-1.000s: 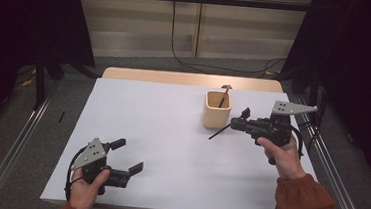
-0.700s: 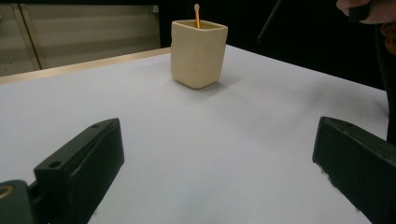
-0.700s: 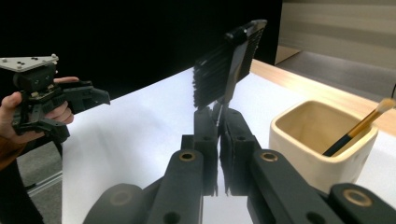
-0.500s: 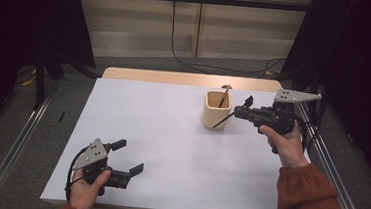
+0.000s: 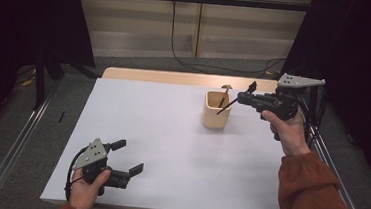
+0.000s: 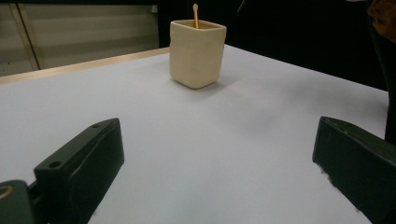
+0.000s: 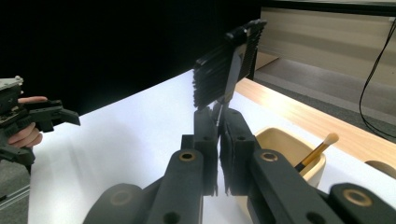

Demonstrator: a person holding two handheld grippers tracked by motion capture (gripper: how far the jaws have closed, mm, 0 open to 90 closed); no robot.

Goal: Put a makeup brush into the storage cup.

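On the white-topped table point(image 5: 170, 148) with its bare wooden far edge, in a dim room with black curtains either side and a pale panelled wall behind, sits just one cream square ceramic cup point(image 5: 217, 109) holding one wooden-handled brush point(image 7: 317, 151). The right gripper point(image 5: 248, 93) hangs above the cup, fingers pinched tight on one slim black flat-headed brush point(image 7: 229, 74). The left gripper point(image 5: 130, 157) sits low at the near-left corner, fingers wide apart and empty.
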